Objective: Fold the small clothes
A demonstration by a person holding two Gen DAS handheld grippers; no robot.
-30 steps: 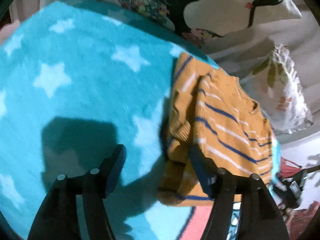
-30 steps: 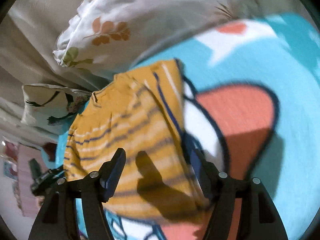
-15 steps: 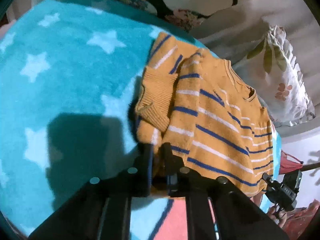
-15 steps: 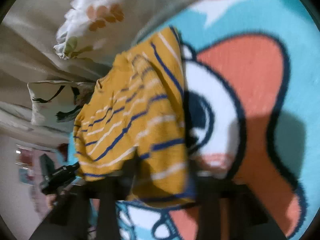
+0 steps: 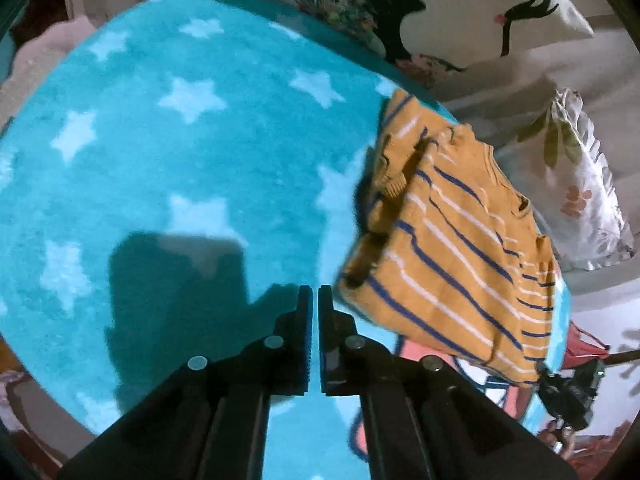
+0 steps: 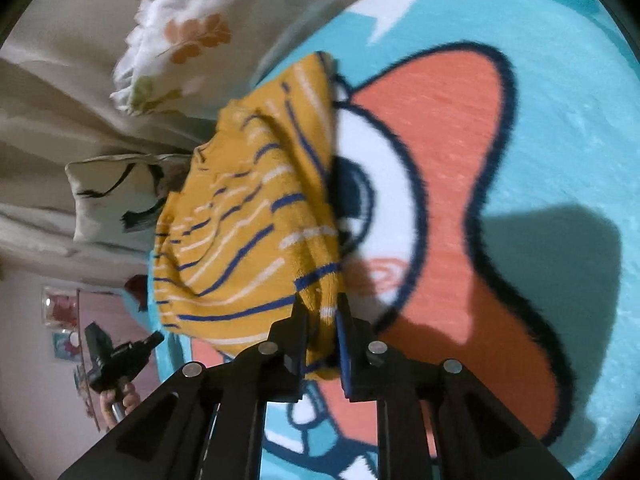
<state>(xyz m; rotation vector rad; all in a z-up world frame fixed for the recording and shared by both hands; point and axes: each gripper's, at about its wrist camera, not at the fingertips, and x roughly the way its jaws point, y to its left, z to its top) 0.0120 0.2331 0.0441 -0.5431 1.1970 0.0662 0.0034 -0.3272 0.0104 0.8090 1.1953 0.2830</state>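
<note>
My left claw (image 5: 314,300) has its 2 fingers drawn almost together with only a thin slit between them, and nothing sits in that slit. It hangs over the turquoise star blanket (image 5: 180,168), with its dark shadow falling on the pile just left of the tips. The orange striped sweater (image 5: 448,248) lies to the right of this claw, close beside it but not in its grip; its near left corner sits just past the right fingertip. The sweater is already partly folded, with a ribbed sleeve cuff turned in on its far left side and blue and white stripes across the body.

My right claw (image 6: 322,312) is closed on the sweater (image 6: 248,224): a bunched near edge of the knit is pinched between its 2 fingers, and the cloth rises from the blanket toward the grip. In this view the sweater spreads out to the left and far side, over the blanket's printed orange, white and dark blue cartoon figure (image 6: 432,168).

Beyond the blanket lie a floral pillow (image 5: 580,184) and a pillow with a black silhouette print (image 5: 440,12). At the lower left of the right view, a hand holds a black camera rig (image 6: 116,356).
</note>
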